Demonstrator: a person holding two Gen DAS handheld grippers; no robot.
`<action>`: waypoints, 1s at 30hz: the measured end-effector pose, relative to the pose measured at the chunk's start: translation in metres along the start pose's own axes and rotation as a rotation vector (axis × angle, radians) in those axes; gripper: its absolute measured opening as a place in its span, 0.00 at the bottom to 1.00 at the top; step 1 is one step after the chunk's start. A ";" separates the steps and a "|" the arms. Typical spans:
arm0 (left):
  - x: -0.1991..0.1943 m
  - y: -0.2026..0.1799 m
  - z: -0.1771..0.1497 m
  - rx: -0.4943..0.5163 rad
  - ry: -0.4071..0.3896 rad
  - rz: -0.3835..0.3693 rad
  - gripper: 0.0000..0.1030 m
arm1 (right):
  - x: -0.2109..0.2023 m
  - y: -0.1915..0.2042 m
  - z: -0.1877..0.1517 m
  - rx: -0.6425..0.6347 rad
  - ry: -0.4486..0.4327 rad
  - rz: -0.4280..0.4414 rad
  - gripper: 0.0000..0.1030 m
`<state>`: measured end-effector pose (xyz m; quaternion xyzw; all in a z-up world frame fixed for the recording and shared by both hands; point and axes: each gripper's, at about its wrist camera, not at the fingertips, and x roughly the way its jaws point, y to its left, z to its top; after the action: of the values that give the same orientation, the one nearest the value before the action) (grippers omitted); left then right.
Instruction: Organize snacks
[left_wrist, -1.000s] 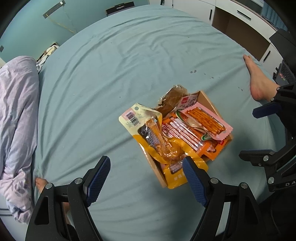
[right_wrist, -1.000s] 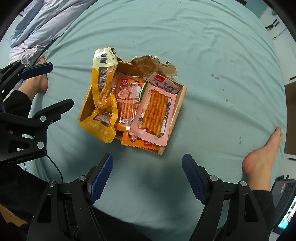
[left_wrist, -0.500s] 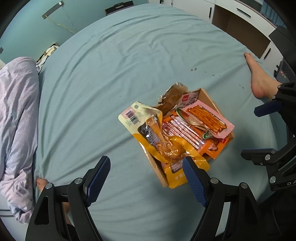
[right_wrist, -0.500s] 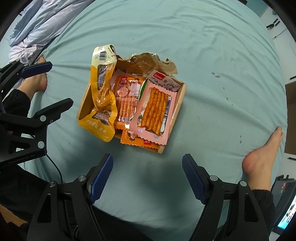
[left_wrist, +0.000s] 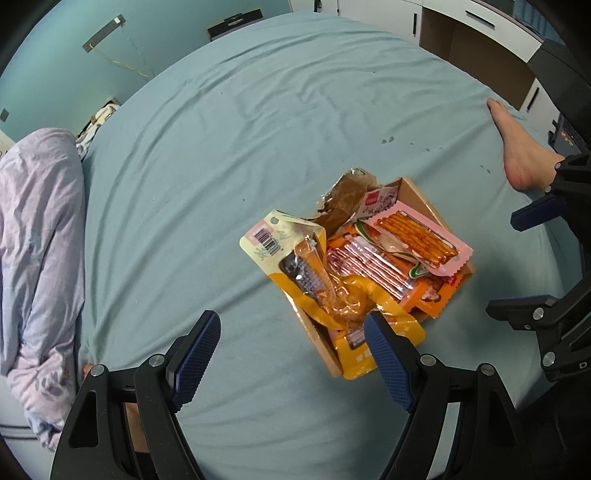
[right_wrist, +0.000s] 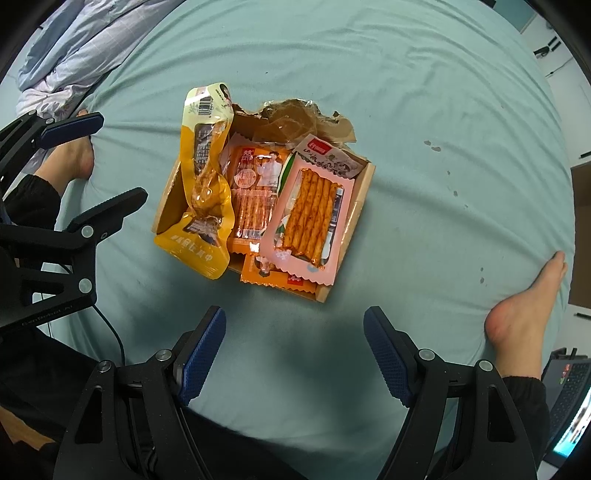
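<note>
Snack box on the bed, both grippers idle above it.

The cardboard box (right_wrist: 360, 206) sat mid-sheet (right_wrist: 406, 92), holding the yellow pouch (right_wrist: 201, 192), orange pack (right_wrist: 255, 192) and pink pack (right_wrist: 310, 218); left gripper (left_wrist: 293, 352) and right gripper (right_wrist: 295, 350) hovered, jaws spread, gripping nothing.

Counts: 1 cardboard box (right_wrist: 364, 195) mid-bed. Snack packs in it: 1 yellow pack (right_wrist: 201, 192), 1 pink spicy-stick pack (right_wrist: 310, 214), at least 2 orange packs — one on top (right_wrist: 255, 192), one under it poking out at the near end (right_wrist: 273, 275). 1 crumpled brown wrapper (right_wrist: 295, 122) at the box's far end. 2 grippers, 2 fingers each, nothing between them: left gripper (left_wrist: 291, 354), right gripper (right_wrist: 293, 350). 2 bare feet on the bed (right_wrist: 406, 74). 1 lilac duvet (left_wrist: 37, 229) at the bed's edge.
</note>
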<state>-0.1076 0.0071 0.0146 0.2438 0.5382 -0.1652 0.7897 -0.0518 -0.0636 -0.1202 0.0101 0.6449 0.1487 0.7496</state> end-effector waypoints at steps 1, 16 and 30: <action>0.000 0.000 0.000 0.001 0.000 0.001 0.78 | 0.000 0.000 0.000 -0.001 0.000 0.000 0.74; 0.001 -0.004 -0.001 0.012 0.006 -0.001 0.78 | 0.002 0.001 0.000 0.007 0.009 -0.003 0.74; 0.001 -0.004 -0.001 -0.001 -0.003 -0.047 0.78 | 0.004 0.002 0.000 0.008 0.019 -0.004 0.74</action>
<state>-0.1097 0.0041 0.0126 0.2304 0.5425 -0.1835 0.7867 -0.0521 -0.0608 -0.1240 0.0105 0.6525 0.1446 0.7438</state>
